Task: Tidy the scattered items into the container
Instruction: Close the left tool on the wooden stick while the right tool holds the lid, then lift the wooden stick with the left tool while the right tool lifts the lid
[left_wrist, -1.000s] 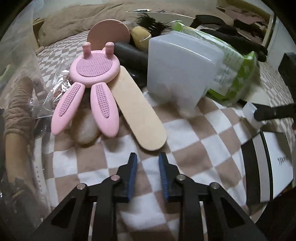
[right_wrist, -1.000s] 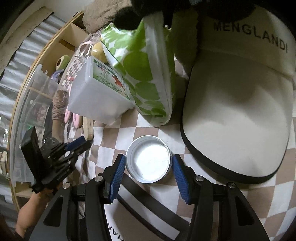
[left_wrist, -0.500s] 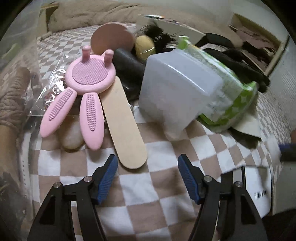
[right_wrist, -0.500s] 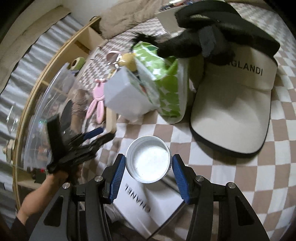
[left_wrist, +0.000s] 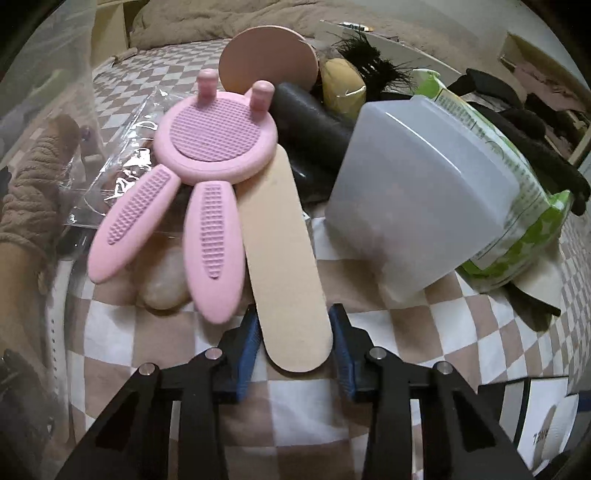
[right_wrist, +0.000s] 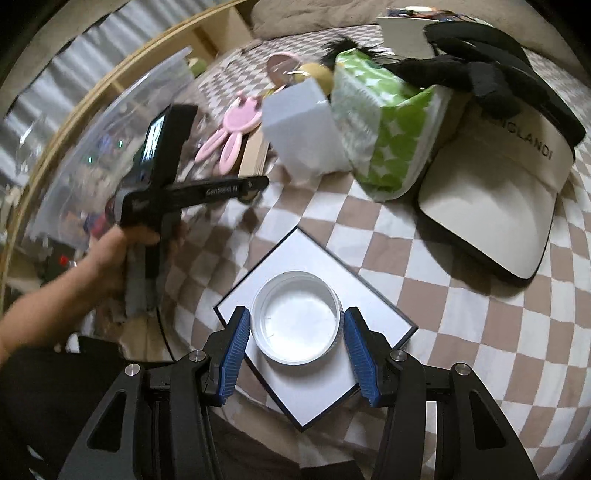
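My left gripper (left_wrist: 293, 350) has its jaws closing on the near end of a long beige paddle (left_wrist: 284, 251), and the blue pads lie against both of its edges. A pink bunny-shaped silicone pad (left_wrist: 207, 166) overlaps the paddle on the left. In the right wrist view, my right gripper (right_wrist: 297, 343) is shut on a round white lid (right_wrist: 297, 321), held above a flat white box (right_wrist: 373, 295). The left gripper (right_wrist: 255, 186), held in a person's hand (right_wrist: 122, 251), also shows there. The clear plastic bin (right_wrist: 74, 147) stands at the left.
On the checked cloth lie a translucent white tub (left_wrist: 424, 192), a green wipes pack (left_wrist: 517, 184), a black cylinder (left_wrist: 310, 122), a yellow object (left_wrist: 343, 85) and a pink disc (left_wrist: 266, 55). A cream visor cap (right_wrist: 498, 184) lies at the right.
My left gripper opened wide, moved forward and closed round the paddle's end. My right gripper rose with the white lid and now hangs over the flat white box.
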